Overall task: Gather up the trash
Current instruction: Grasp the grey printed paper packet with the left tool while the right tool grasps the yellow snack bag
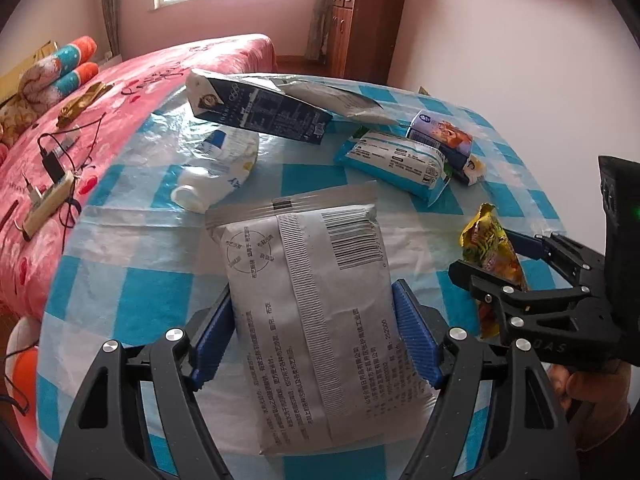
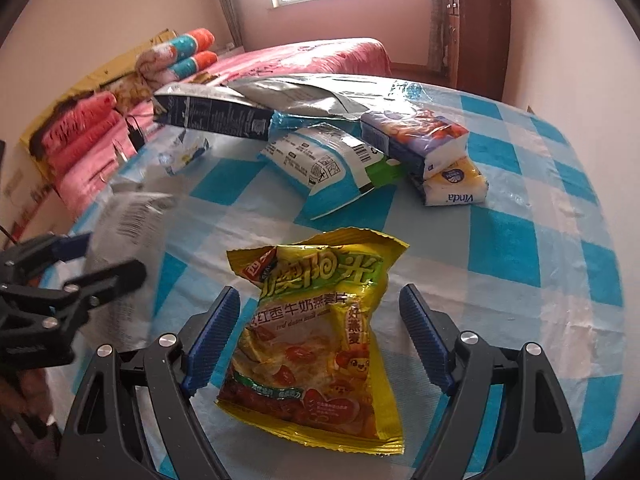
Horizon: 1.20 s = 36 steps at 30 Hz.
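pouch (image 1: 316, 320) bottom hidden by left gripper (image 1: 312, 336), seemingly clamped.

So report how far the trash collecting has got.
Nothing looks collected yet. In hand: the left gripper straddles the grey pouch, pads at its edges, while the right gripper straddles the yellow snack bag, not gripped. Left on the table: the dark carton, white bottle and blue-white packet.

Grey printed pouch (image 1: 316, 320) and crumpled yellow snack wrapper (image 2: 316, 344) lie flat on the checked surface (image 2: 520, 240).
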Each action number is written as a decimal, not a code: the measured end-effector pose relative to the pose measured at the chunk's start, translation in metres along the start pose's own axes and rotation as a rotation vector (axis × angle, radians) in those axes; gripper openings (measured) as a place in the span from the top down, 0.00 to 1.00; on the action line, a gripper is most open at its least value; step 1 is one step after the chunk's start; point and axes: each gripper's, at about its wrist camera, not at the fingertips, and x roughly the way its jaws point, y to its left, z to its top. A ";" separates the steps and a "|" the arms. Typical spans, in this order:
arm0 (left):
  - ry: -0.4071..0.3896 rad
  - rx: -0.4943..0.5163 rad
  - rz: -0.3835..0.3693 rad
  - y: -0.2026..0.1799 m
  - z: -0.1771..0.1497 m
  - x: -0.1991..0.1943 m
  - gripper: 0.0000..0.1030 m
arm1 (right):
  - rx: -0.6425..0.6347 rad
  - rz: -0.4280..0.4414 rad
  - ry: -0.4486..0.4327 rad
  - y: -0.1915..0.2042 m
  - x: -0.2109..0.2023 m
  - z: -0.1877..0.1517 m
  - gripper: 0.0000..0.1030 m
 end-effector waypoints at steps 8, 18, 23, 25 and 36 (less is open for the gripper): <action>-0.012 0.023 -0.006 0.014 -0.006 -0.004 0.27 | -0.011 -0.075 -0.004 0.002 0.001 0.000 0.46; -0.028 0.037 -0.046 0.027 -0.011 -0.011 0.41 | 0.013 -0.098 -0.019 -0.002 -0.002 0.000 0.55; -0.006 0.023 -0.072 0.028 -0.013 -0.009 0.28 | -0.001 -0.137 -0.029 0.000 -0.004 -0.001 0.56; 0.012 0.031 -0.062 0.023 -0.014 -0.007 0.20 | -0.001 -0.148 -0.032 0.001 -0.005 0.000 0.56; 0.020 0.083 0.002 0.008 -0.017 0.014 0.21 | 0.014 -0.166 -0.041 0.001 -0.008 -0.003 0.56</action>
